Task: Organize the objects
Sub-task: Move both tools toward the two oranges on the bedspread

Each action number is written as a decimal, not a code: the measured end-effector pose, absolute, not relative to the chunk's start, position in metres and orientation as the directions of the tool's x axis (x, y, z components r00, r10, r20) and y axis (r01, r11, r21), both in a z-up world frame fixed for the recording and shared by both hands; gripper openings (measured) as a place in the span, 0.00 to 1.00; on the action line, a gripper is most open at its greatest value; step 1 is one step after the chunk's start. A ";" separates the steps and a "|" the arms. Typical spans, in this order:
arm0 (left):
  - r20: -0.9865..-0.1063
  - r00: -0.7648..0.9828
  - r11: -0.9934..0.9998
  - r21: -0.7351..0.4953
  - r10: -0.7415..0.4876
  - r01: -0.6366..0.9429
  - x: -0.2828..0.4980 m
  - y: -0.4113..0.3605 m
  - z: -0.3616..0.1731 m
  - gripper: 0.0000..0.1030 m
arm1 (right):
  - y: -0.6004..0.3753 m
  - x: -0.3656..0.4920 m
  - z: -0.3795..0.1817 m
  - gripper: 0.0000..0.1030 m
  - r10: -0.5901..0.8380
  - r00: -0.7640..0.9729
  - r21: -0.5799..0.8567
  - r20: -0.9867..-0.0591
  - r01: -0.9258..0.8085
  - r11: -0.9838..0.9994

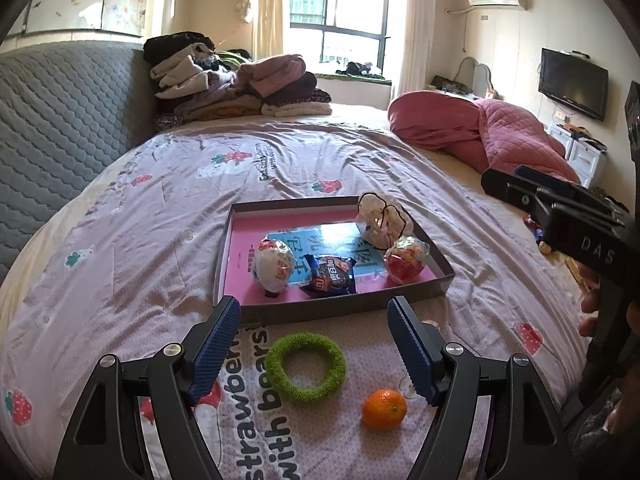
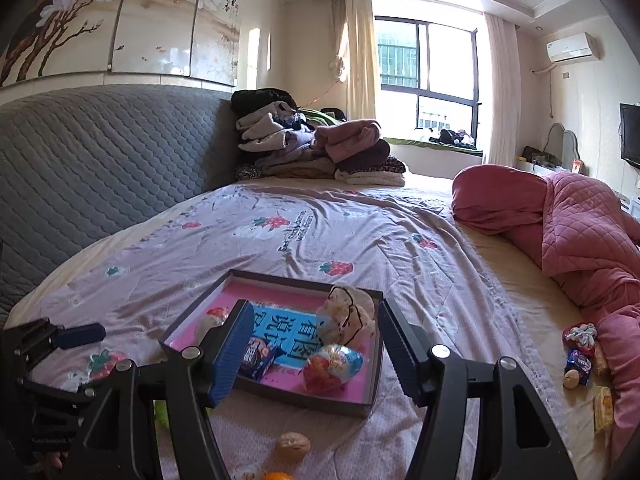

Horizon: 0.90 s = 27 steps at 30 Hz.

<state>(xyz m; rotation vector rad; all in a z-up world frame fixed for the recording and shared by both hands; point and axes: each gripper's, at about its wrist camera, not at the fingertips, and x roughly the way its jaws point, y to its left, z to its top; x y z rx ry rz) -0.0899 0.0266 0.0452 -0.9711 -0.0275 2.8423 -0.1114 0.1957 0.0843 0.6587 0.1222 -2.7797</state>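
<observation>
Both tools are hovering wide apart and empty: left tool [image 1: 314, 344] and right tool [image 2: 316, 348] (fingers angling downward).

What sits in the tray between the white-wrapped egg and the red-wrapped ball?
A dark blue snack packet lies on the pink tray floor between the white-wrapped egg and the red-wrapped ball, clearest in the left wrist view.

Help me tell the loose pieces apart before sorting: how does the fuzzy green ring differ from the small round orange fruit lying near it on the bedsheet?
The fuzzy green ring is flat with an open centre; the small round orange fruit is a solid ball. The ring looks shaggy, the fruit smooth and glossy. The ring spreads wider across the bedsheet than the fruit. Both lie outside the shallow pink-lined box, between the left gripper's open jaws in its view, untouched.
</observation>
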 end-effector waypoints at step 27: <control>-0.634 -0.762 -0.991 -0.043 0.128 -0.131 -0.061 0.039 0.015 0.75 | 0.197 -0.085 0.056 0.62 -0.329 -0.792 0.022 -0.513 0.372 -0.928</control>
